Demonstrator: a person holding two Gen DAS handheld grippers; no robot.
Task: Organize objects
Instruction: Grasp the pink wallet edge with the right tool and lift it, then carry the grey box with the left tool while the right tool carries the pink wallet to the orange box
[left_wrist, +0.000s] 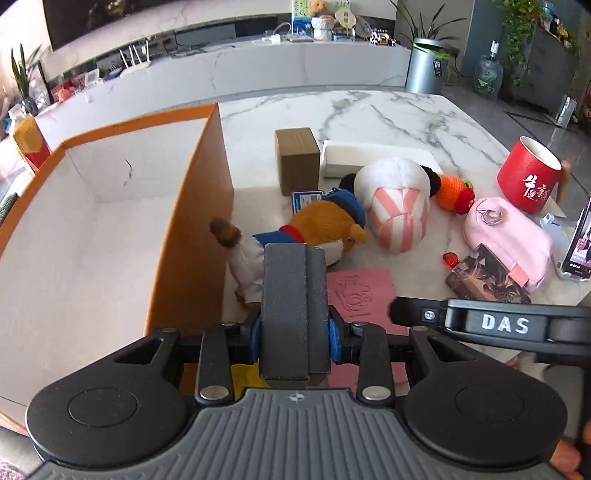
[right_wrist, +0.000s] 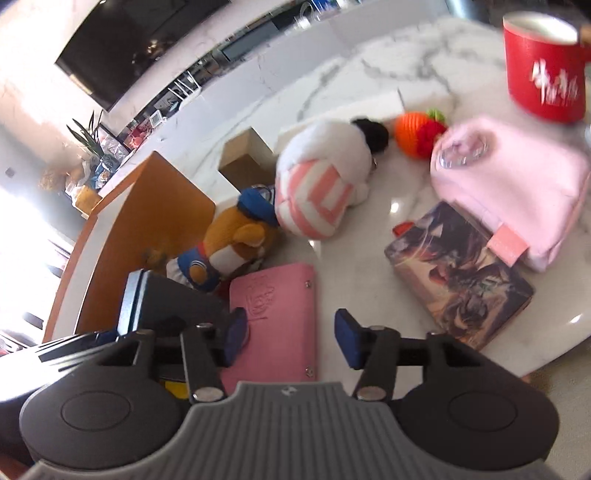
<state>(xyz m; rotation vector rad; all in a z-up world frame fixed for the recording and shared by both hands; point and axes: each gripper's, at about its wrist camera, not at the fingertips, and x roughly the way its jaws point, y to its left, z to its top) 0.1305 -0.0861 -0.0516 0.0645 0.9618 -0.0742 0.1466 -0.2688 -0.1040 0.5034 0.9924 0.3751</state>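
Observation:
My left gripper (left_wrist: 294, 334) is shut on a dark grey box (left_wrist: 294, 310) and holds it above the table beside the orange storage box (left_wrist: 192, 229). The grey box also shows in the right wrist view (right_wrist: 162, 299). My right gripper (right_wrist: 291, 341) is open and empty above a pink notebook (right_wrist: 277, 317), which also shows in the left wrist view (left_wrist: 360, 291). A brown plush bear with a blue cap (left_wrist: 321, 221) lies against the orange box wall. A white and pink striped plush (left_wrist: 397, 206) lies to its right.
On the marble table (left_wrist: 369, 110) stand a small cardboard box (left_wrist: 297, 160), a flat white box (left_wrist: 369, 157), an orange knitted toy (left_wrist: 452, 192), a pink pouch (left_wrist: 506, 236), an illustrated book (right_wrist: 458, 273), a red cup (left_wrist: 530, 179) and a phone on a stand (left_wrist: 580, 247).

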